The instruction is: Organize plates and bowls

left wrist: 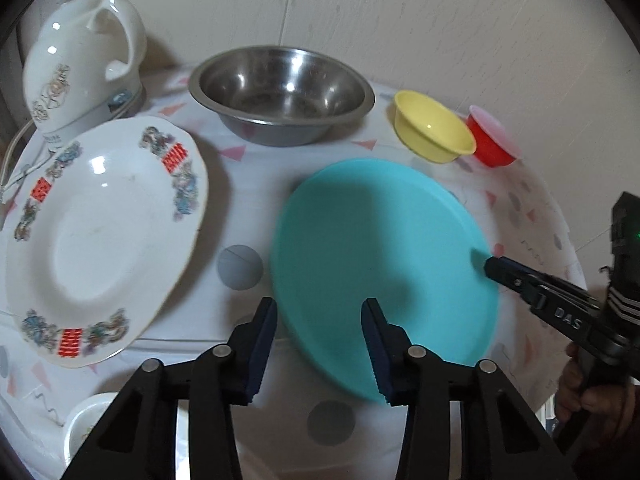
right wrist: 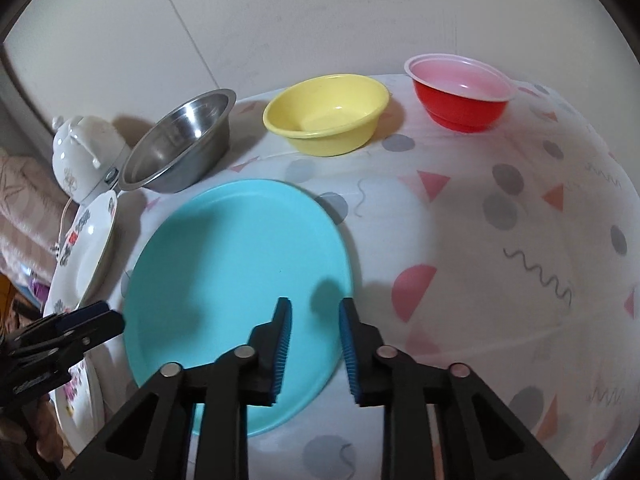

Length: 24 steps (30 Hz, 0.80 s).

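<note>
While patterned cloth meets pale wall | left gripper, right gripper narrowly parted astride teal plate rim

A turquoise plate lies on a white tablecloth printed with grey dots, pink triangles and grey squiggles. Along the far edge stand a steel-grey bowl, a yellow bowl and a red bowl, pinkish-white inside. The white plate bears red characters and what may be blue-grey dragons. The kettle is white with gold scrollwork.
</note>
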Motion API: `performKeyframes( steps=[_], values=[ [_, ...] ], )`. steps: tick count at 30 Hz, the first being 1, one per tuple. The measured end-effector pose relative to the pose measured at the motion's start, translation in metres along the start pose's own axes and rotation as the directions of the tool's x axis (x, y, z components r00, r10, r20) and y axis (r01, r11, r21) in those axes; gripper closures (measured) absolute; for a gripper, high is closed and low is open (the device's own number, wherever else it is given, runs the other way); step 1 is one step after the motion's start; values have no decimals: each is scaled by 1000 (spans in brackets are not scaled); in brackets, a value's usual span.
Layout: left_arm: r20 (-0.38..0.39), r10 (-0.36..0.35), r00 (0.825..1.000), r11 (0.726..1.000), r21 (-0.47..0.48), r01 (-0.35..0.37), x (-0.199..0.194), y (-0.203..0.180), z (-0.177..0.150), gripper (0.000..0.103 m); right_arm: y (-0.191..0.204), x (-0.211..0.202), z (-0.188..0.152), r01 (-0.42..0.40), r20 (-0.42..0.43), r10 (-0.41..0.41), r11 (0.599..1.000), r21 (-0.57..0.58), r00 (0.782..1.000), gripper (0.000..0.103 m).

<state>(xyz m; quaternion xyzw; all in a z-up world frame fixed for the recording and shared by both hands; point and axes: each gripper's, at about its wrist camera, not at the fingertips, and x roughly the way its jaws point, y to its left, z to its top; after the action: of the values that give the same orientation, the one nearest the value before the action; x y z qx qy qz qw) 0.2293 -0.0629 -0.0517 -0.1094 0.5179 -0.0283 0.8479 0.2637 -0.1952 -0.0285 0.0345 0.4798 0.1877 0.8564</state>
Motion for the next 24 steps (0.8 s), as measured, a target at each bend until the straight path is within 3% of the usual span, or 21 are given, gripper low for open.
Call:
performKeyframes(
  steps=[3, 7, 11, 15, 18, 24],
  values=[
    [-23, 43, 999, 999, -15, -44, 14, -1, 1, 62, -1, 0, 1, 7, -10, -8, 999, -50, 1000, 92],
    [-9, 69, 998, 997, -21, -70, 16, -4, -1, 62, -6, 1, 2, -18, -19, 16, 997, -79, 1000, 95],
    [-21, -3, 1000, 1000, 2, 3, 20, -22, -5, 75, -7, 0, 0, -82, -50, 77, 992, -94, 996, 97],
    [-8, -20, 1000, 999, 33, 21, 18, -40, -12, 75, -5, -4, -3, -84, -51, 78, 988, -128, 996, 97],
    [52, -1, 999, 1000, 18, 0, 3, -35, -9, 75, -13, -8, -2, -82, -47, 77, 991, -108, 996, 97],
    [68, 23, 997, 999, -38, -20, -1, -20, 5, 65, -24, -14, -2, -90, -37, 87, 992, -91, 995, 97]
  ],
)
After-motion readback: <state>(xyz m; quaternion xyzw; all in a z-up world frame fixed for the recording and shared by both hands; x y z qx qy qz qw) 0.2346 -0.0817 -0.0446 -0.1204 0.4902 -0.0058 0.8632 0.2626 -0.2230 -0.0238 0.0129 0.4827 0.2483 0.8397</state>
